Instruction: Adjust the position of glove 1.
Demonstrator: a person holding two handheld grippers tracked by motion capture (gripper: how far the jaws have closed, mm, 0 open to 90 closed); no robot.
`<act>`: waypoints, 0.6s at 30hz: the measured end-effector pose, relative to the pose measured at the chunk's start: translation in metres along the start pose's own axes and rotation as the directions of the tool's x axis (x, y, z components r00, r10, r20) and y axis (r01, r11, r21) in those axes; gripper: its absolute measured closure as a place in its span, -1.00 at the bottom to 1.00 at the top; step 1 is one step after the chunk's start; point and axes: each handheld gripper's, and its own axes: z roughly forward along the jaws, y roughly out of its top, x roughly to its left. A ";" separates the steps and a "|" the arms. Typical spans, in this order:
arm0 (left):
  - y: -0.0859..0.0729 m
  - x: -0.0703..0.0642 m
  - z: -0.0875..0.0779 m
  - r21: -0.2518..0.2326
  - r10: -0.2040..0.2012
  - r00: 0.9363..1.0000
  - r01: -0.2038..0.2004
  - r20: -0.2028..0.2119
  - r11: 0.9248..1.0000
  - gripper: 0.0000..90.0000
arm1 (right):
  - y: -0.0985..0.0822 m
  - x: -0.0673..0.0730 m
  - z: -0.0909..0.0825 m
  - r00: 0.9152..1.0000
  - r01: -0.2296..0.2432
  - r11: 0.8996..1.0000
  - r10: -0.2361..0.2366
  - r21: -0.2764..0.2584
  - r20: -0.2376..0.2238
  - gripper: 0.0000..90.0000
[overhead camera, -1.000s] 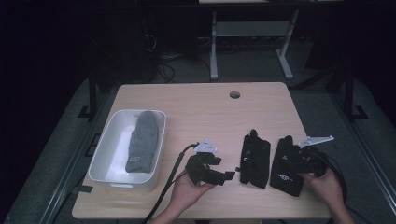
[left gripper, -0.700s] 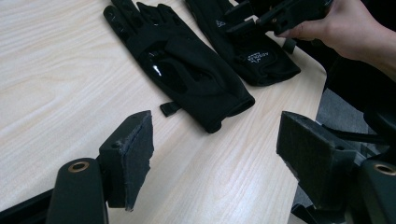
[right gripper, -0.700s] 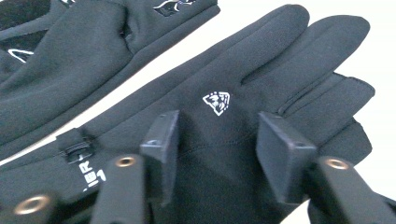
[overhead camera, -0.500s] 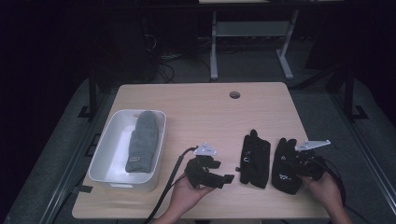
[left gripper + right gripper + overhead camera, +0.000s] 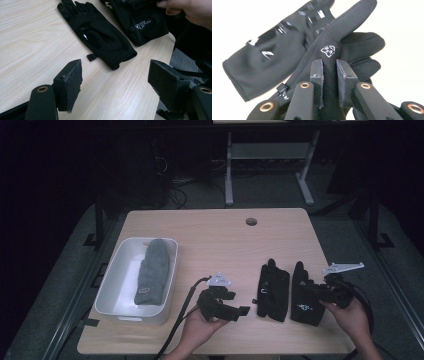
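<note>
On the left of the worktop [image 5: 210,230] a white tray [image 5: 112,292] holds a grey mitten [image 5: 152,272]. The left tool [image 5: 235,310] hovers with jaws wide apart, facing the near black glove [image 5: 272,290], probably ready to take it. The right tool [image 5: 329,72] pinches the second black glove [image 5: 337,45], which lies beside the first.

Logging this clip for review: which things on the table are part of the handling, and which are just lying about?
In play:
- black fabric glove with white logo, pinched by right gripper
- second black fabric glove, ahead of open left gripper

Lying about:
- white rectangular plastic tub
- grey knitted mitten inside it
</note>
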 end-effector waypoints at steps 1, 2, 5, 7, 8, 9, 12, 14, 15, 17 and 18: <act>0.000 0.000 0.000 0.001 0.001 1.000 -0.001 0.000 1.000 -0.39 | 0.003 0.003 -0.001 1.000 0.002 1.000 -0.002 -0.004 -0.013 0.70; 0.000 0.000 0.000 0.004 0.004 1.000 -0.004 -0.001 1.000 -0.39 | 0.010 0.009 -0.002 1.000 0.017 1.000 -0.017 -0.013 -0.025 0.70; 0.000 0.000 -0.002 0.004 0.006 1.000 -0.006 -0.002 1.000 -0.40 | 0.020 0.018 -0.003 0.999 0.021 1.000 -0.021 -0.019 -0.039 0.70; 0.000 0.000 -0.002 0.002 0.004 1.000 -0.004 -0.003 1.000 -0.40 | 0.023 0.020 -0.003 0.999 0.025 0.999 -0.027 -0.030 -0.040 0.70; 0.000 0.001 -0.002 0.003 0.004 1.000 -0.004 -0.004 1.000 -0.40 | 0.025 0.021 -0.003 0.999 0.022 0.999 -0.024 -0.033 -0.045 0.70; 0.000 0.001 -0.002 0.004 0.003 1.000 -0.003 -0.004 1.000 -0.40 | 0.029 0.022 -0.003 0.998 0.009 0.999 -0.012 -0.043 -0.055 0.70; 0.000 0.002 -0.003 0.002 0.005 1.000 -0.005 -0.005 1.000 -0.40 | 0.040 0.026 0.003 0.996 -0.013 0.997 0.007 -0.076 -0.087 0.69; 0.000 0.003 -0.003 0.000 0.002 1.000 -0.002 -0.005 1.000 -0.40 | 0.043 0.028 0.006 0.996 -0.009 0.997 0.002 -0.079 -0.090 0.69; 0.000 0.003 -0.003 0.001 0.001 1.000 -0.001 -0.004 1.000 -0.40 | 0.045 0.031 0.009 0.996 -0.010 0.997 0.003 -0.076 -0.091 0.69; -0.001 0.003 -0.004 0.000 0.002 1.000 -0.002 -0.005 1.000 -0.40 | 0.050 0.034 0.016 0.996 -0.008 0.997 0.001 -0.080 -0.089 0.69; -0.001 0.004 -0.004 0.001 -0.001 1.000 0.001 -0.003 1.000 -0.40 | 0.052 0.036 0.025 0.996 -0.018 0.997 0.011 -0.078 -0.093 0.69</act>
